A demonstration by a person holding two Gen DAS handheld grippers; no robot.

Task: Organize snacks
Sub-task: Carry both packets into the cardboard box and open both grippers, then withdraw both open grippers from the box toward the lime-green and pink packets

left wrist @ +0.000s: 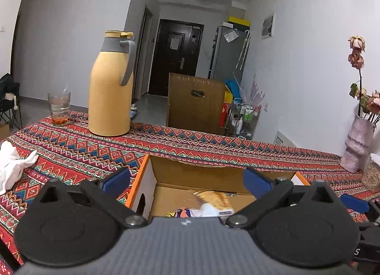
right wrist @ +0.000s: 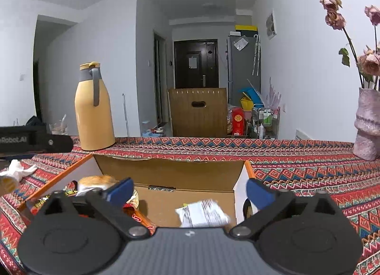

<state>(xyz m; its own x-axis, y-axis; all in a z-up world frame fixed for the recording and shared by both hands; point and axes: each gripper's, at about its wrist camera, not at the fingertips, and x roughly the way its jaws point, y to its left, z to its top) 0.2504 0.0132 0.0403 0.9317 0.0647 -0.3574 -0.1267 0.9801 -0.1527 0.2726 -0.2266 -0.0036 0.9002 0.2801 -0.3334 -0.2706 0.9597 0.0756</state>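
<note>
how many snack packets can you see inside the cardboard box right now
3 at least in the cardboard box: a white packet right of centre, an orange-topped packet at left, a red packet beneath it. The tools may hide more.

The box was plain brown cardboard inside, matt, with white outer walls and orange edges. The packets in it looked like glossy printed film (crinkled). The tablecloth was woven patterned cloth. The flask had a smooth satin yellow shell with grey plastic trim. The glass was clear. The finger pads were matt blue.
</note>
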